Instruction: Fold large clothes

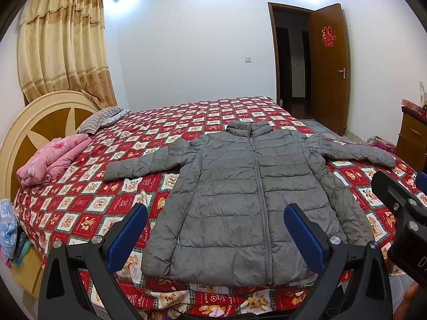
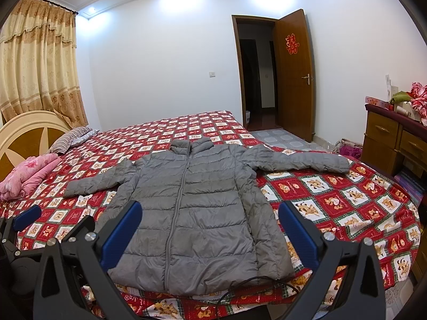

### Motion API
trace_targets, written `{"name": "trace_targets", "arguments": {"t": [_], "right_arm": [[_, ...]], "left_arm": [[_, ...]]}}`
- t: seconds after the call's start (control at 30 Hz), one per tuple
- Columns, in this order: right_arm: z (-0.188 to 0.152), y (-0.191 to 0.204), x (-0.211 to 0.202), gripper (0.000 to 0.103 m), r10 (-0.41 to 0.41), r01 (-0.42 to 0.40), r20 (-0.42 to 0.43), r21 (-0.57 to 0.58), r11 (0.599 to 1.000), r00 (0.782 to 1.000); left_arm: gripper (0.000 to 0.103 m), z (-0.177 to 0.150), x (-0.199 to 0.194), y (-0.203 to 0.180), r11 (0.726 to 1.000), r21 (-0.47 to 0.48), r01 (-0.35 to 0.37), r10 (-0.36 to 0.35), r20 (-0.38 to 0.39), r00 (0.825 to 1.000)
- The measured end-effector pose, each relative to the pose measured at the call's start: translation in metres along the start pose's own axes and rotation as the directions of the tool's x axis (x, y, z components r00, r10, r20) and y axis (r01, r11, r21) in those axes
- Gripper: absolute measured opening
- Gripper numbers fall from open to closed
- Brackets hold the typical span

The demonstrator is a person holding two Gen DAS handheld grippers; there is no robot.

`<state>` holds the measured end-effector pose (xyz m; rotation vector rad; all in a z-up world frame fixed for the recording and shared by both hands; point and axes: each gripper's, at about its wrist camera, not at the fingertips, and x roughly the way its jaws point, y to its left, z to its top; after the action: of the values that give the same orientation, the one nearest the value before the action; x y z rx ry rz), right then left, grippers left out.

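A grey puffer jacket (image 1: pixel 240 194) lies flat and zipped on the bed, front up, collar at the far side, both sleeves spread out sideways. It also shows in the right wrist view (image 2: pixel 192 213). My left gripper (image 1: pixel 216 218) is open and empty, held above the jacket's near hem. My right gripper (image 2: pixel 209 216) is open and empty too, above the hem. The right gripper's body shows at the right edge of the left wrist view (image 1: pixel 400 213). The left gripper's blue finger (image 2: pixel 26 217) shows at the left in the right wrist view.
The bed has a red and white patterned cover (image 1: pixel 80 208). A folded pink quilt (image 1: pixel 50 160) and striped pillow (image 1: pixel 98 121) lie by the headboard (image 1: pixel 26 122). A wooden dresser (image 2: pixel 395 144) stands at the right. An open door (image 2: pixel 293 74) is beyond the bed. A black cable (image 2: pixel 253 282) crosses the near bed edge.
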<state>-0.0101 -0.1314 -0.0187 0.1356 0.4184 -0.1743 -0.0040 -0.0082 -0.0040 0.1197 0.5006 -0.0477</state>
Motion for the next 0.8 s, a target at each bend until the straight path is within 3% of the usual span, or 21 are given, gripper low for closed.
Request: {"name": "trace_targets", "arguments": {"t": [0.8], "right_arm": [[-0.0015, -0.0016, 0.0, 0.103, 0.001, -0.001, 0.001, 0.003, 1.0, 1.0]], "left_arm": [[0.102, 0.0004, -0.0001, 0.001, 1.0, -0.002, 0.001, -0.001, 0.0, 1.0]]}}
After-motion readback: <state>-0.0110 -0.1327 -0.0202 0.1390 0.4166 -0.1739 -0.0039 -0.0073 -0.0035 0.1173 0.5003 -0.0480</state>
